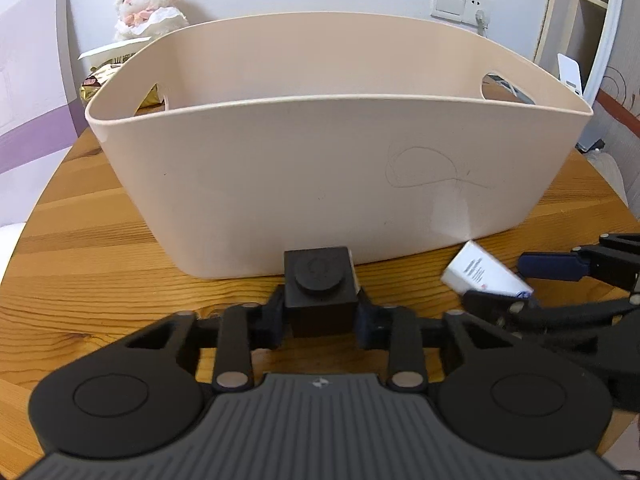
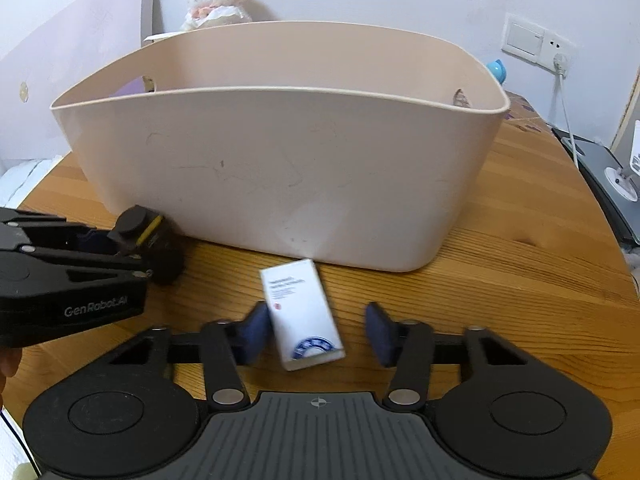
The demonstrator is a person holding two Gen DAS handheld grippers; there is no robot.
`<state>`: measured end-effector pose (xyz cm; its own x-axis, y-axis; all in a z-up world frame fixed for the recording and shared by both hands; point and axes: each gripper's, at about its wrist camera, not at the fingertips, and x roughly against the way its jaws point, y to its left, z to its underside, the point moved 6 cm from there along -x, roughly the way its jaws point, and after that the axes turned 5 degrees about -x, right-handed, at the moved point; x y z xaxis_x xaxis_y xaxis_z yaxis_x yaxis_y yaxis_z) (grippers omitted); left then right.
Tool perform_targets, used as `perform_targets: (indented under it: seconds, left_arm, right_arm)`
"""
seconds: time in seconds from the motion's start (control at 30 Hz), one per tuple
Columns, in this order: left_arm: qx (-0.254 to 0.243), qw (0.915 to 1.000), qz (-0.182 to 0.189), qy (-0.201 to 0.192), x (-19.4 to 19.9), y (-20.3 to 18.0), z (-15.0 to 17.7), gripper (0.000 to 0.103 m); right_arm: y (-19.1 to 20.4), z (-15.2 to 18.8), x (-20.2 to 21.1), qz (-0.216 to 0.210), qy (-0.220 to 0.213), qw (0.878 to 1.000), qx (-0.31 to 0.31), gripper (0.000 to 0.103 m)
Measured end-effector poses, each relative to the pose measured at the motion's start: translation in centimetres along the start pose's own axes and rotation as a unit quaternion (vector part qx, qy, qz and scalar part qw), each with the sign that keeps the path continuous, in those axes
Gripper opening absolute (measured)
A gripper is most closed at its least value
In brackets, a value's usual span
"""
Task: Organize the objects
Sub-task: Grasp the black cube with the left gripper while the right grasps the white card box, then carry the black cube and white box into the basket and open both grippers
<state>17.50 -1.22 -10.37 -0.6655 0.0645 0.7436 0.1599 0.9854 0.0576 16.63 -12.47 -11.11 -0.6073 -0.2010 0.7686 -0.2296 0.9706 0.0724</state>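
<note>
— Sitting on the wooden tabletop (image 1: 92, 216) is a big beige tub (image 1: 332, 184). What is held by the left gripper (image 1: 320, 304)?

— A small black bottle (image 1: 320, 288) with a round cap is held there. The two fingers are pressed against its sides, so the bottle is gripped tight. It is seen just in front of the tub's near wall. From the right wrist view, a yellow stripe is seen on the bottle (image 2: 140, 228).

— And what is seen at the right gripper (image 2: 318, 332)?

— A little white box (image 2: 302, 312) is seen between its blue pads (image 2: 256, 332). The fingers are spread wide. The left pad is right beside the box, maybe touching it, but a clear gap is left on the other side. So the box is not squeezed. The box is laid flat on the tabletop, tilted a bit, close to the bottom of the tub. Small print and a blue round mark are seen on it, but the words cannot be read.

— Can anything be seen inside the tub?

— Its floor is hidden by the near wall, so that cannot be told.

— What is found behind the tub?

— A fluffy white lamb toy (image 1: 148, 0) is propped by the wall. A white switch plate (image 2: 536, 44) is fixed to the wall too.
</note>
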Motion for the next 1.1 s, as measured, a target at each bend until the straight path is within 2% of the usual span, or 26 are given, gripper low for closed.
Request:
perform_targets:
  seconds: [0.07,0.27,0.5,0.8,1.1]
  left_arm:
    - [-0.007,1.0000,0.000,-0.001,0.1,0.1,0.1,0.034]
    - [-0.010,0.9999,0.004,0.008,0.4,0.6,0.4,0.034]
    - [-0.015,0.9999,0.008,-0.002,3.0,0.7,1.4,0.034]
    - [-0.030,0.9985,-0.006,-0.046,7.7,1.3,0.9,0.034]
    - [-0.044,0.9942,-0.014,-0.097,11.3,1.5,-2.4,0.034]
  right_arm:
    - [-0.1,0.1,0.2,0.002,0.001,1.000,-0.001,0.028]
    - [-0.9,1.0,1.4,-0.006,0.008,1.000,-0.002,0.028]
    - [-1.4,1.6,3.5,-0.013,0.003,1.000,-0.007,0.029]
    - [-2.5,0.0,10.1,-0.014,-0.065,0.998,-0.004,0.029]
    - [-2.5,-4.0,14.3,-0.004,-0.145,0.989,0.005,0.029]
